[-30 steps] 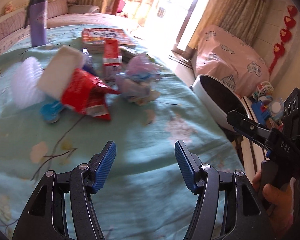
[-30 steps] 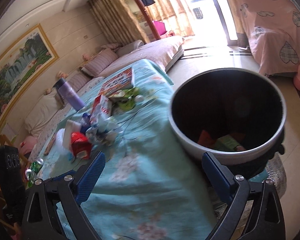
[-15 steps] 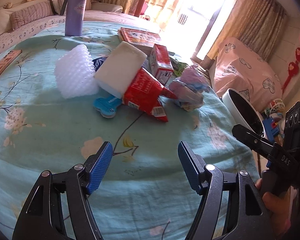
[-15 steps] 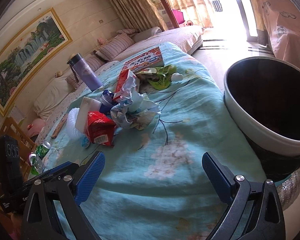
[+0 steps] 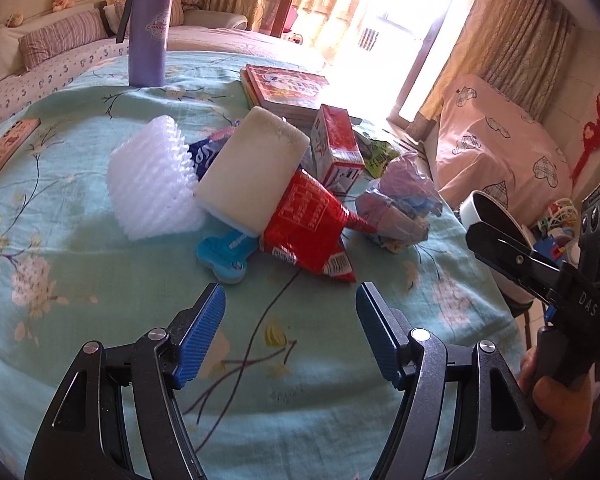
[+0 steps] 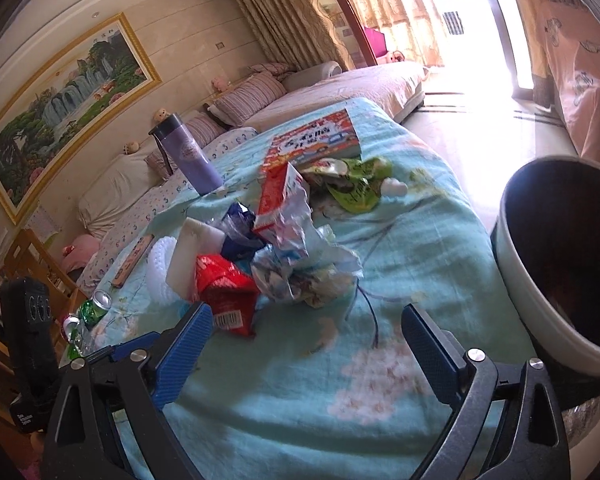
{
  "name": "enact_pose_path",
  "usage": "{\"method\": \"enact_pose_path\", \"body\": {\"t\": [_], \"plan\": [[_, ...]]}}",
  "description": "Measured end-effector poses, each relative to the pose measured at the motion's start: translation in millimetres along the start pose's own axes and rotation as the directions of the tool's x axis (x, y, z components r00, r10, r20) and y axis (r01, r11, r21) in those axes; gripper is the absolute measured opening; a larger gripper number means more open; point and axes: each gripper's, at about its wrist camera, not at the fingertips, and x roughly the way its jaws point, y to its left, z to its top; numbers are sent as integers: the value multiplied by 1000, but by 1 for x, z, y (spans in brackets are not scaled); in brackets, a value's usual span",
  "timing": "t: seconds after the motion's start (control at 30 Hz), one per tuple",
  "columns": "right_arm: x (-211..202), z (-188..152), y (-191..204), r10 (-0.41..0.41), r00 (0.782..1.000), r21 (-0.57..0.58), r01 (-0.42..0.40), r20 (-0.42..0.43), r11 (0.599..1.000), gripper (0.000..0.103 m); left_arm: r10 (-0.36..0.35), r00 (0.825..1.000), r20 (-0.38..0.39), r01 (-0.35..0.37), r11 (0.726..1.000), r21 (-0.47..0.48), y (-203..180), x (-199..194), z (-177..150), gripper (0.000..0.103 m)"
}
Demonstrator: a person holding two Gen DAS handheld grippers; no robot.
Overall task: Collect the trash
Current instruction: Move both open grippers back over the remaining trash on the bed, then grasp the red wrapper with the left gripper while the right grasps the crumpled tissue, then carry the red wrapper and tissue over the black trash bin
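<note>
- Currently the left hand-held gripper (image 5: pixel 290 312) hovers released, jaws spread wide over bare cloth, just short of the trash pile; the right hand-held gripper (image 6: pixel 306 334) is likewise spread and holds nothing.
- The trash sits heaped near the middle of the surface, toward its bin-side edge: a red snack wrapper (image 5: pixel 308 228), a white foam block (image 5: pixel 252 172) leaning on it, a white foam net sleeve (image 5: pixel 152 180), a crumpled plastic bag (image 5: pixel 400 204), a red carton (image 5: pixel 338 148) and a small blue clip-like piece (image 5: pixel 224 252).
- Likely handling: all of it looks light. The wrapper is thin, crinkly and probably slick, so pinching its flat sealed end nearest the left jaws seems safest. The foam block is soft and bulky, best squeezed across its narrow thickness. The bag is limp and would bunch in any pinch.
- Lifting the wrapper may tip the foam block resting on it.
- The bin (image 6: pixel 556 264), dark inside with a pale rim, stands beside the right edge of the surface.
- The surface wears a soft teal floral cloth (image 5: pixel 100 320) that could snag or wrinkle under a low jaw.
- Around it: a purple tumbler (image 5: pixel 148 28) and books (image 5: pixel 288 88) toward the far edge, a sofa with cushions, a framed landscape painting, curtains and a bright doorway.
</note>
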Motion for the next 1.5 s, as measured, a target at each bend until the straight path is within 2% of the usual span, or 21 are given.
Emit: {"method": "enact_pose_path", "body": {"t": [0.07, 0.23, 0.3, 0.33, 0.37, 0.4, 0.43, 0.47, 0.57, 0.63, 0.93, 1.2, 1.5], "plan": [[9, 6, 0, 10, 1000, 2, -10, -9, 1000, 84, 6, 1000, -2, -6, 1000, 4, -1, 6, 6, 69], [33, 19, -4, 13, 1000, 15, -13, -27, 1000, 75, 3, 1000, -20, -3, 1000, 6, -4, 24, 17, 69], [43, 22, -6, 33, 998, 26, -32, -45, 999, 74, -4, 1000, -28, 4, 1000, 4, -7, 30, 19, 64], [47, 22, -8, 48, 997, 36, -47, -53, 998, 71, -9, 999, -33, 9, 1000, 2, -8, 33, 21, 57], [50, 22, -9, 56, 997, 42, -53, -61, 998, 61, -13, 999, -41, 13, 1000, 1, -9, 37, 22, 47], [53, 22, -9, 56, 996, 43, -53, -71, 998, 53, -20, 999, -48, 20, 1000, 1, -10, 39, 22, 42], [55, 20, -10, 55, 995, 44, -52, -80, 998, 33, -28, 998, -51, 28, 1000, 1, -11, 41, 23, 40], [54, 18, -11, 55, 995, 46, -51, -80, 998, 25, -30, 998, -47, 30, 1000, 3, -12, 41, 22, 37], [44, 15, -12, 59, 996, 37, -56, -64, 998, 20, -41, 998, -37, 41, 999, 14, -14, 36, 20, 28], [35, 13, -13, 58, 997, 38, -56, -55, 998, 19, -51, 998, -30, 51, 999, 18, -16, 32, 19, 24], [-12, 7, -31, 30, 1000, 69, -31, 7, 997, 19, -100, 995, 11, 99, 993, 59, -39, 3, 12, 24], [-56, 4, -54, -19, 998, 102, 12, 68, 995, 19, -150, 989, 16, 147, 983, 110, -70, -9, 8, 24], [-90, 0, -89, -86, 990, 163, 67, 112, 984, 19, -189, 982, -6, 187, 967, 172, -108, -6, 4, 24]]}}
